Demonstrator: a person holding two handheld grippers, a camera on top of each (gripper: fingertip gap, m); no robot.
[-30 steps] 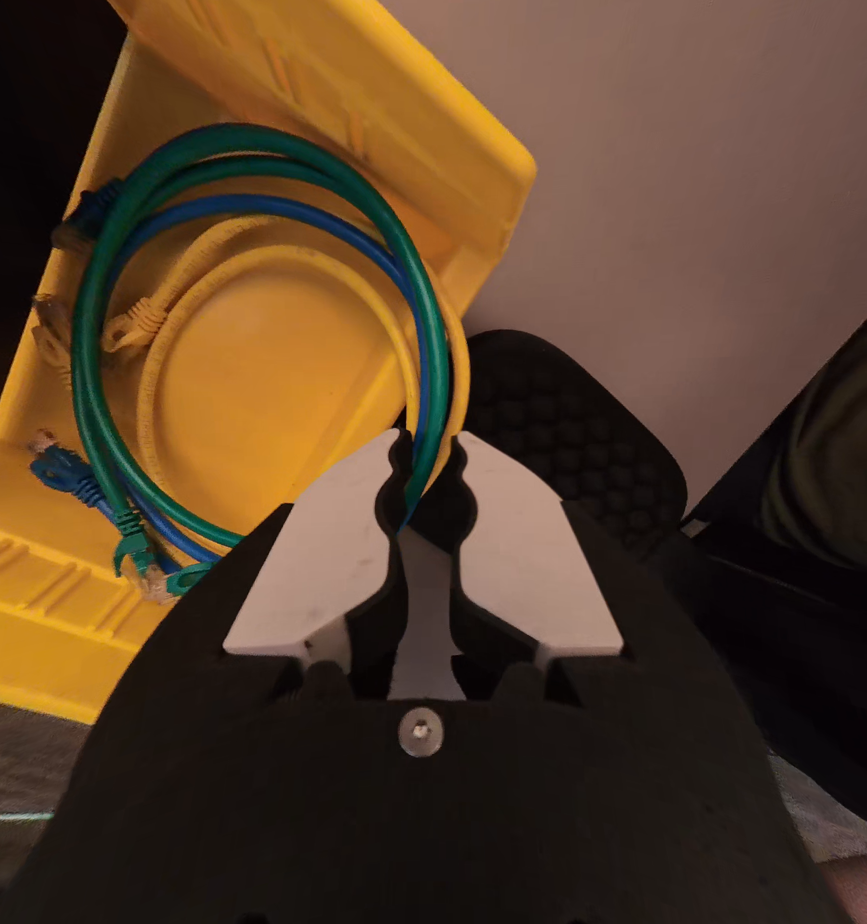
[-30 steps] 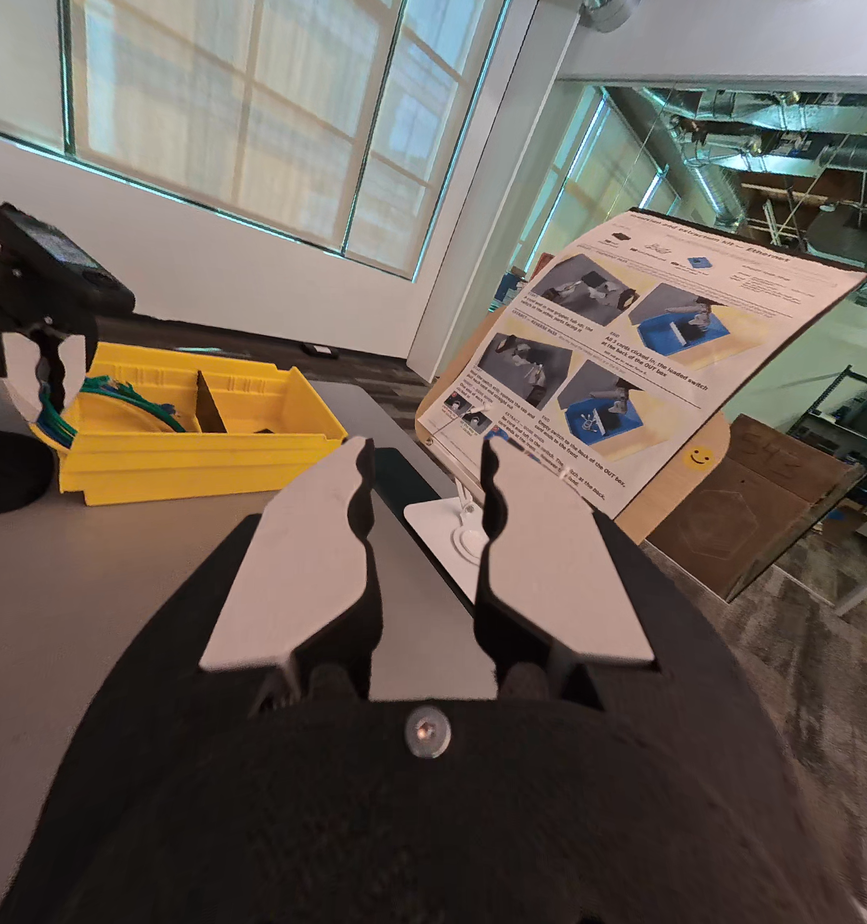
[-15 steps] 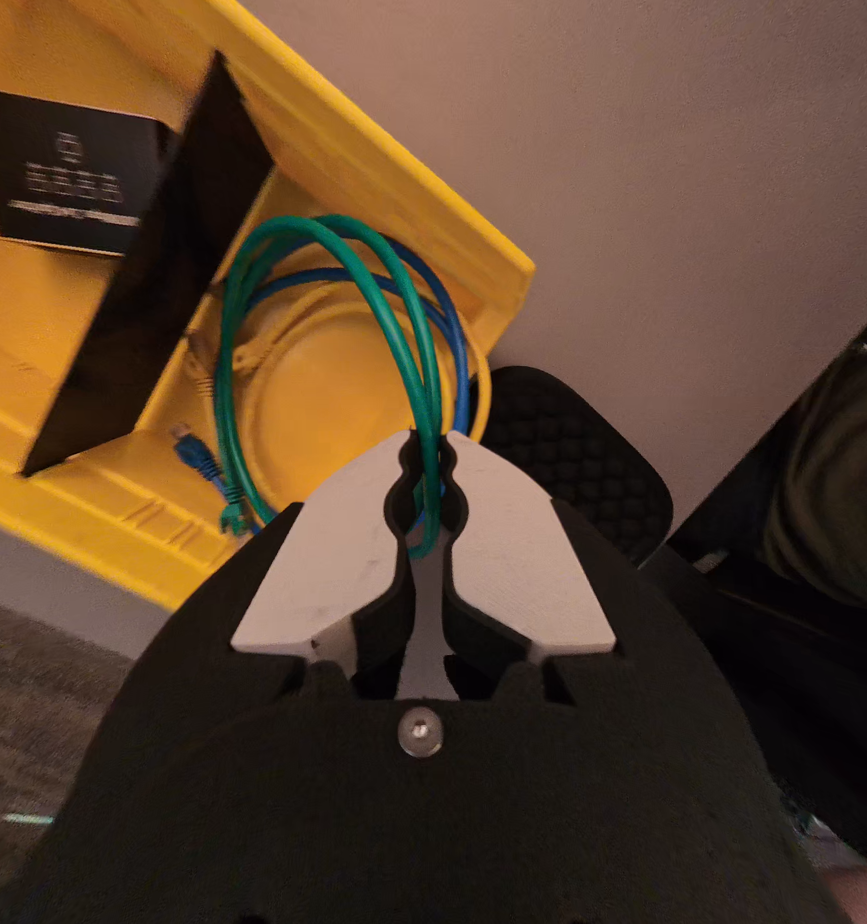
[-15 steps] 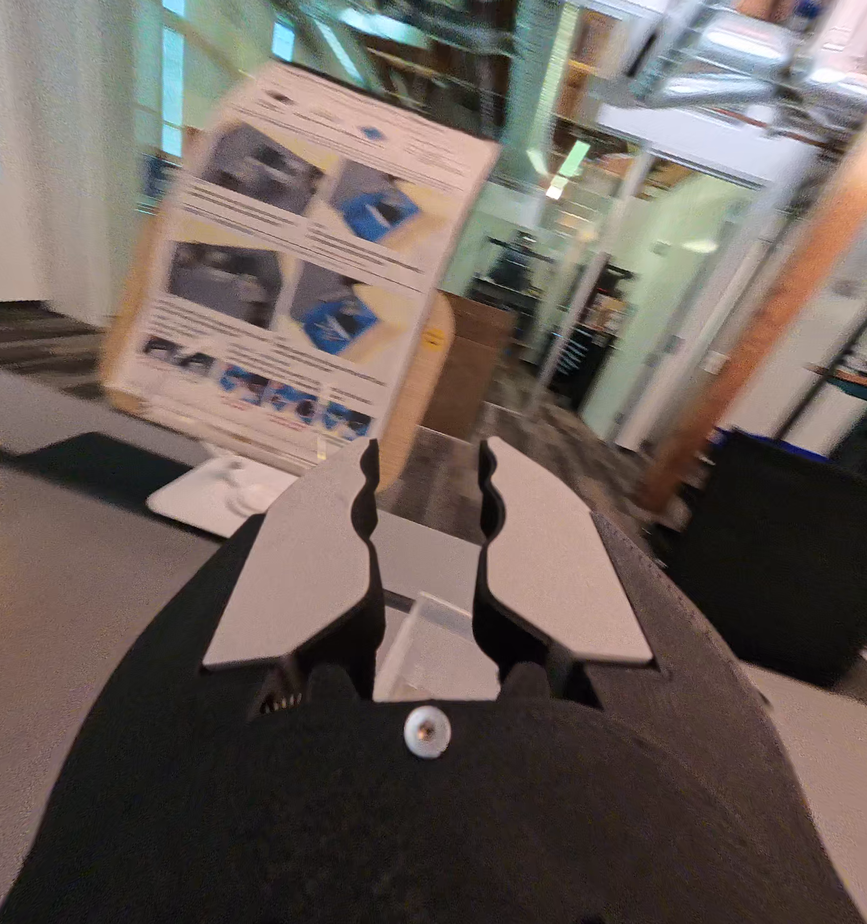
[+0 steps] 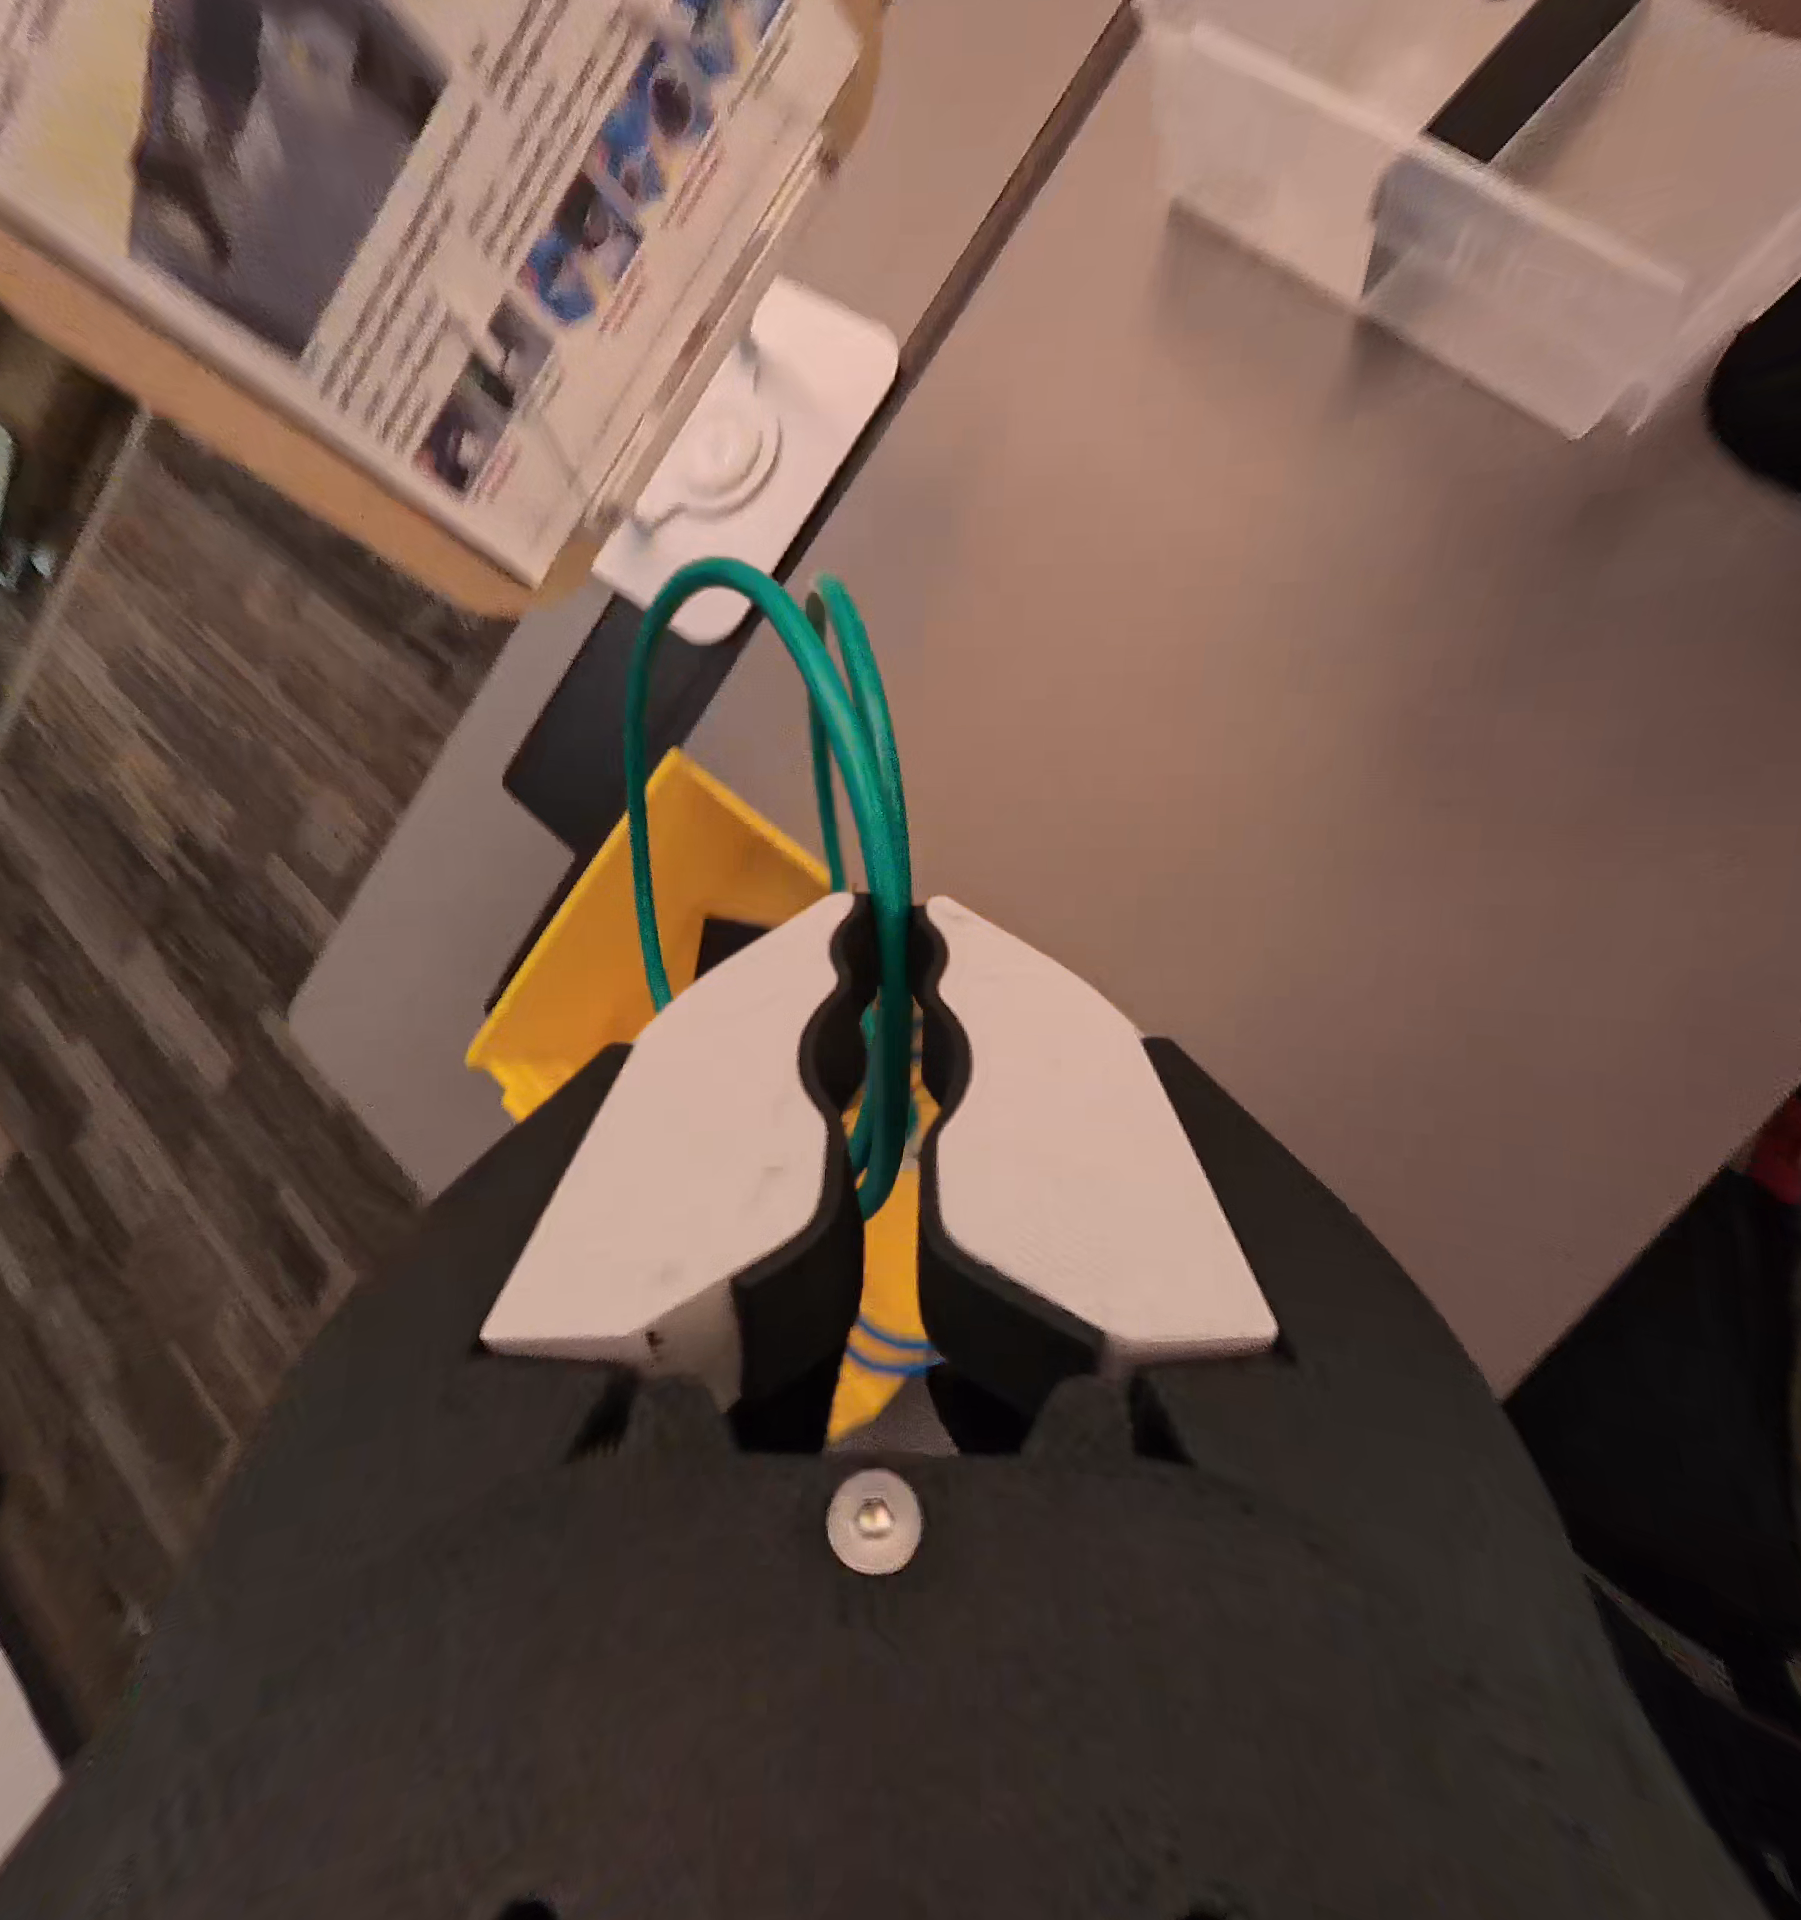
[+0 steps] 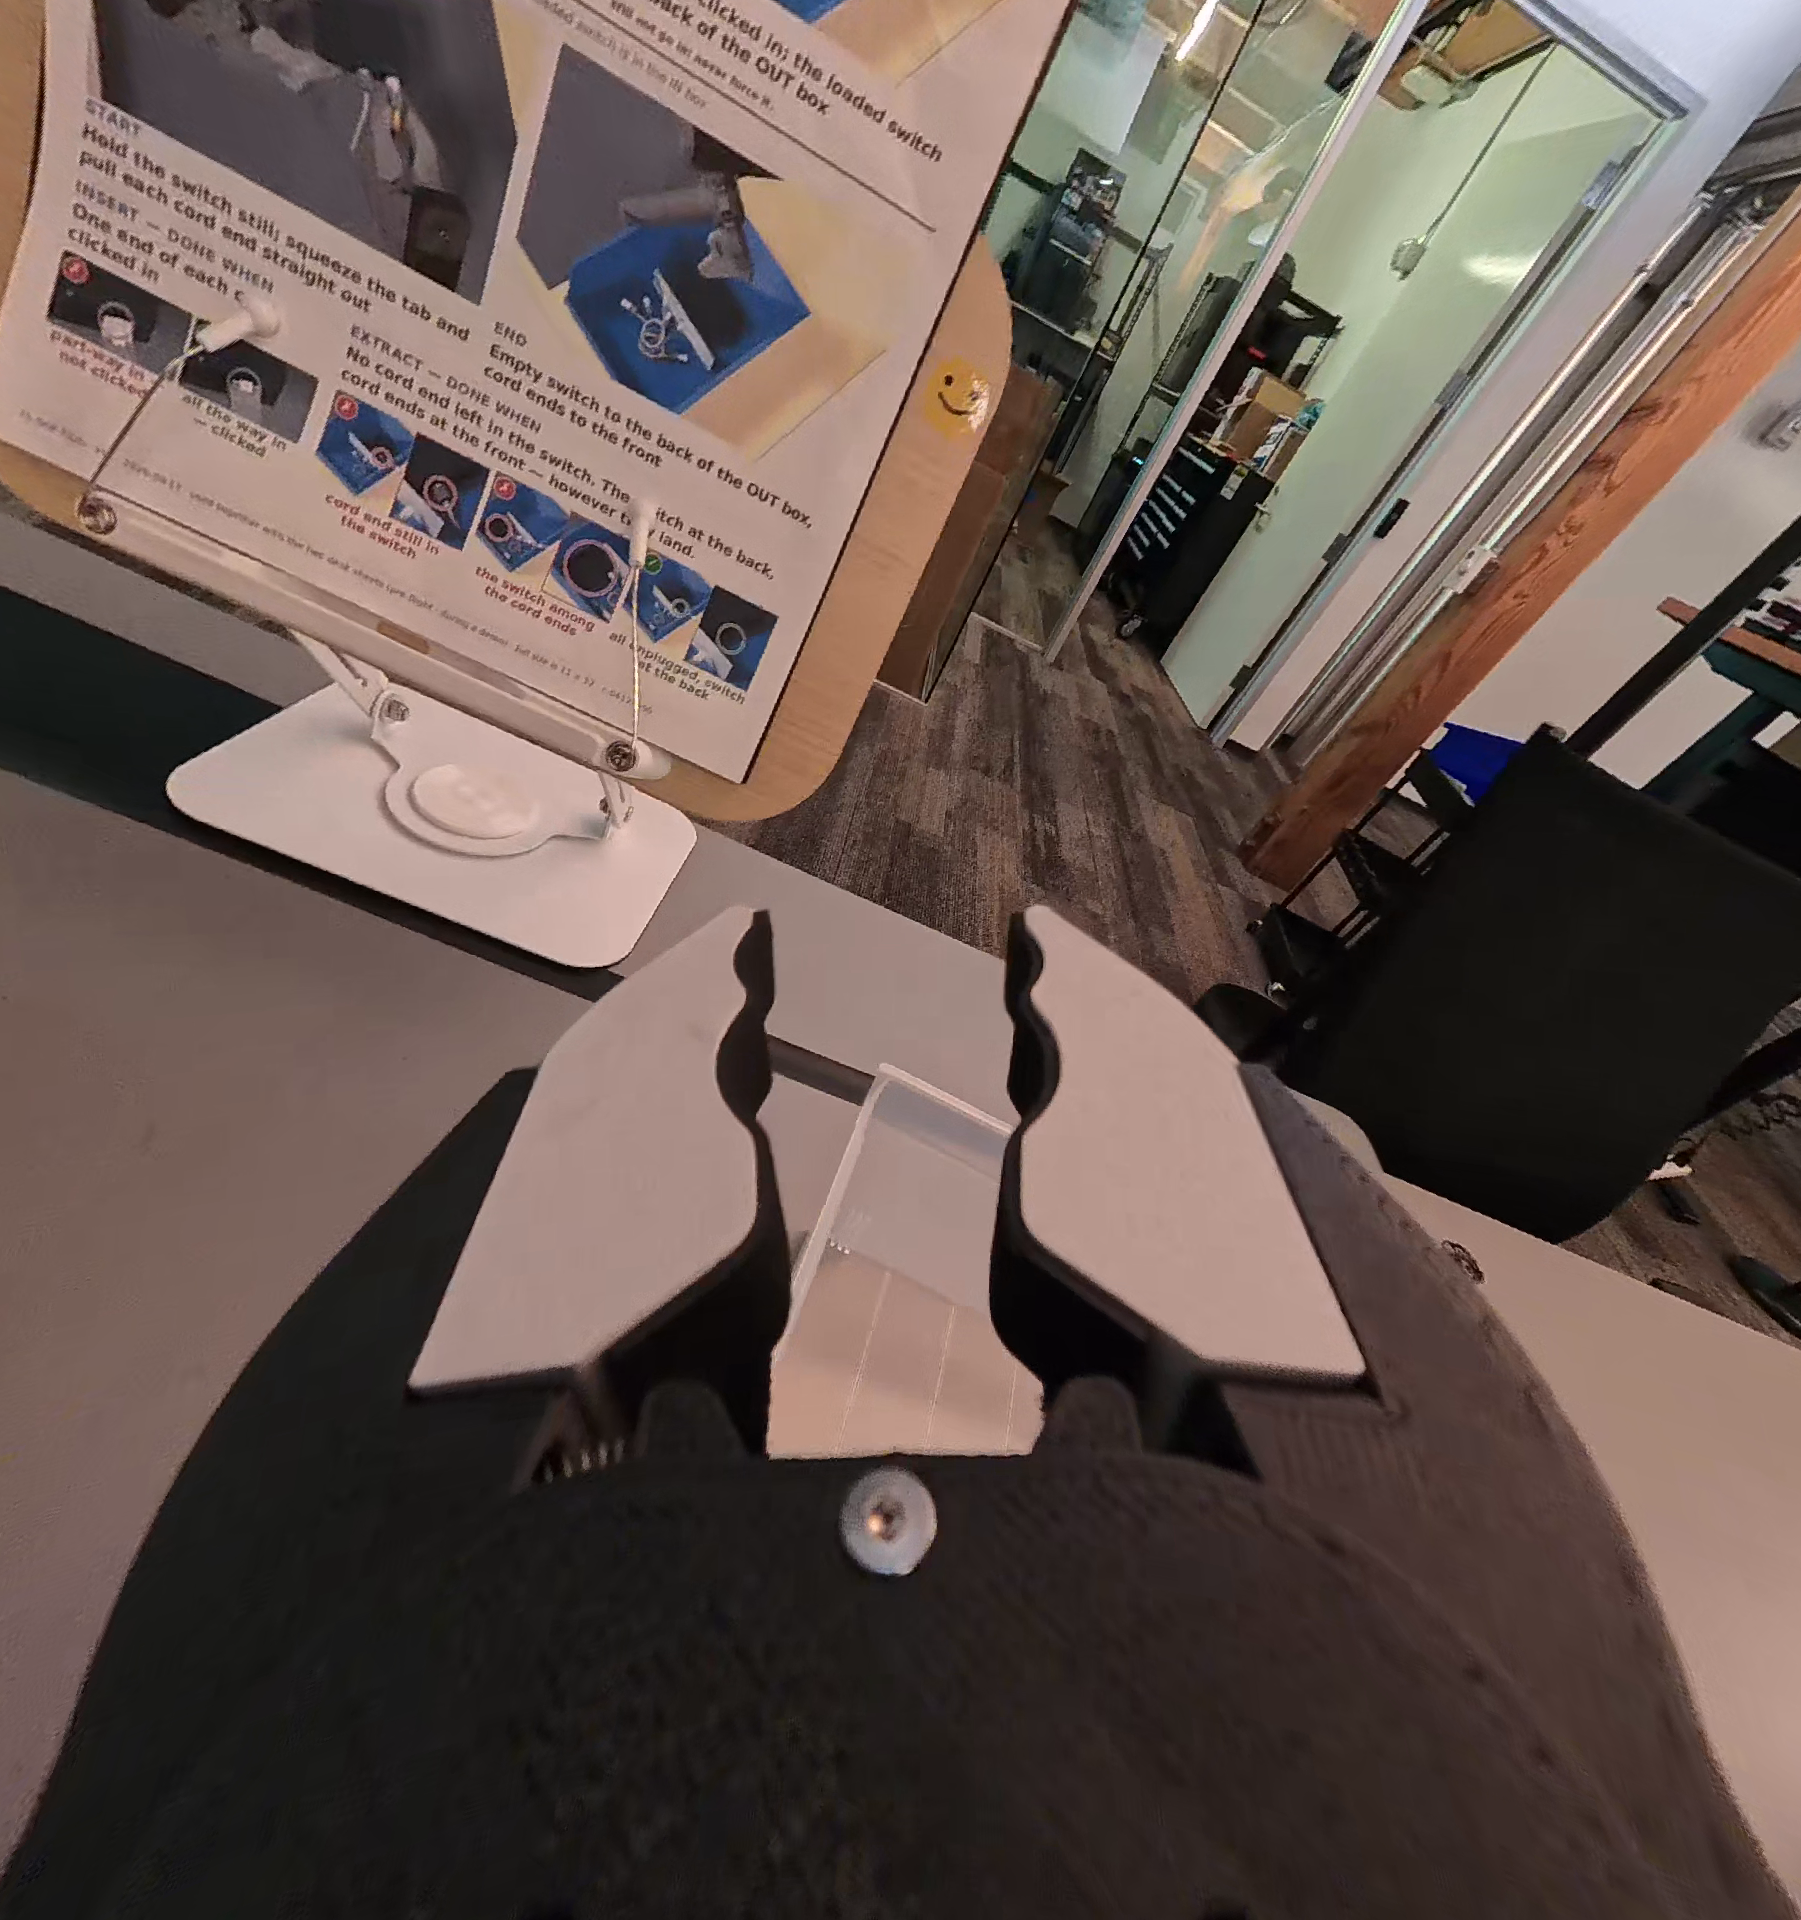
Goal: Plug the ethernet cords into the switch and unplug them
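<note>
In the left wrist view my left gripper (image 5: 883, 914) is shut on a coiled green ethernet cord (image 5: 854, 727) and holds it in the air above the grey table. Its loops stand up past the fingertips. The yellow bin (image 5: 709, 883) lies below and behind the fingers, and a bit of blue cord (image 5: 891, 1351) shows in it between the jaws. In the right wrist view my right gripper (image 6: 888, 940) is open and empty above the table, with a clear plastic box (image 6: 927, 1122) just under the jaws. No switch is in view.
An instruction poster on a white stand (image 6: 439, 831) sits at the table's far edge, also in the left wrist view (image 5: 750, 447). Clear plastic boxes (image 5: 1395, 208) stand at the top right of that view. A black chair (image 6: 1561, 987) and wood floor lie beyond the table. Some 35 centimetres of space lies between my two pairs of fingers.
My left gripper has lifted the green cord out of the yellow bin and swung toward the poster; the blue and yellow cords stayed behind. My right gripper has turned right and dropped toward the clear box.
</note>
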